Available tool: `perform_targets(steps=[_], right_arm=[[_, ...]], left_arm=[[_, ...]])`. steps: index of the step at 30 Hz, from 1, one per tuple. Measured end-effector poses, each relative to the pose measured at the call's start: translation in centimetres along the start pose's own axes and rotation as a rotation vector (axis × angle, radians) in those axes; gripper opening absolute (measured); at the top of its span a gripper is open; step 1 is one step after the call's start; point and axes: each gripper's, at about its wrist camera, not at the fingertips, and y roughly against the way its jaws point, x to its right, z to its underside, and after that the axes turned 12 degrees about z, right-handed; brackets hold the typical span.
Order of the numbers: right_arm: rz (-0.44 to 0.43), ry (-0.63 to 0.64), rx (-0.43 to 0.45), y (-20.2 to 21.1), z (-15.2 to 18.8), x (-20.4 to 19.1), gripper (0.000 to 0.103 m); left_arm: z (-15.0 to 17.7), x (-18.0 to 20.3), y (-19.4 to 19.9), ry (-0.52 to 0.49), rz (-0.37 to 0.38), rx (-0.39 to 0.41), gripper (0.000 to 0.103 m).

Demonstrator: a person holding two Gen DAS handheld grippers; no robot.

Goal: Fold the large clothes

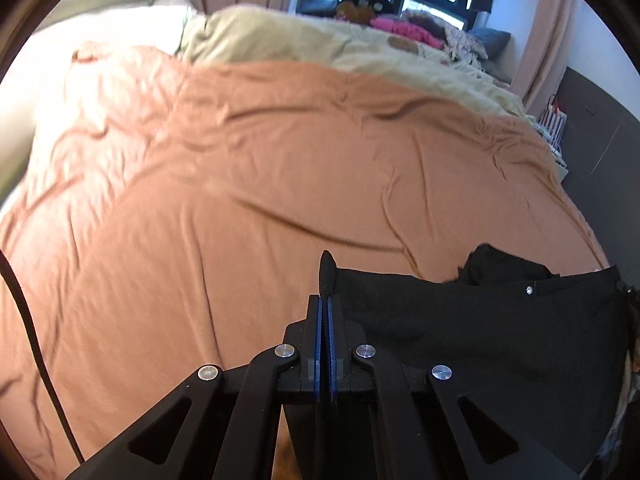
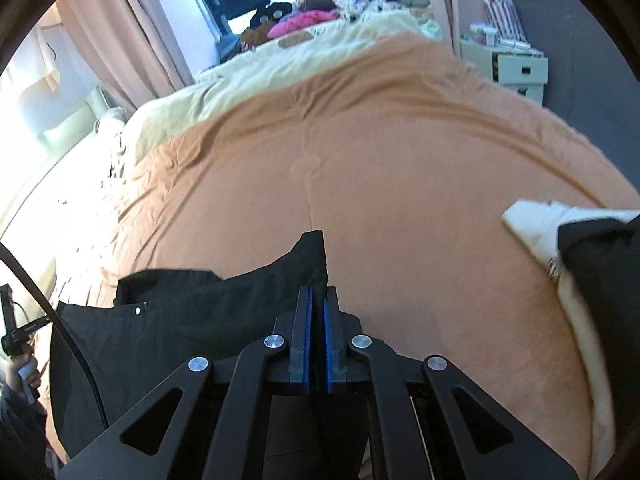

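Note:
A black garment (image 1: 480, 332) with a silver snap button hangs stretched between my two grippers above an orange bed cover (image 1: 240, 184). My left gripper (image 1: 325, 300) is shut on the garment's left corner, which pokes up past the fingertips. In the right wrist view my right gripper (image 2: 317, 294) is shut on the other corner of the black garment (image 2: 180, 320), which spreads to the left. The left hand-held gripper (image 2: 12, 320) shows at the far left edge.
A cream duvet (image 1: 320, 48) lies bunched at the far side of the bed, with pink and patterned clothes (image 1: 408, 28) by the window. A black-and-white garment (image 2: 580, 256) lies at the right of the bed. White boxes (image 2: 516, 68) stand beside it. A black cable (image 1: 32, 344) hangs left.

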Motion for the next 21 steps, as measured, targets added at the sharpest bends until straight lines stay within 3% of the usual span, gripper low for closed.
perform_targets(steps=[5, 14, 21], right_arm=[[0.047, -0.007, 0.001, -1.2, 0.5, -1.0, 0.001], [0.133, -0.02, -0.092, -6.2, 1.2, -1.7, 0.001], [0.12, -0.027, -0.135, -5.4, -0.1, -0.9, 0.004]], left_arm=[[-1.1, -0.3, -2.5, 0.013, -0.022, -0.02, 0.002], [-0.4, -2.4, -8.8, 0.058, -0.039, -0.133, 0.003], [-0.1, -2.6, -6.2, 0.107, -0.029, -0.13, 0.007]])
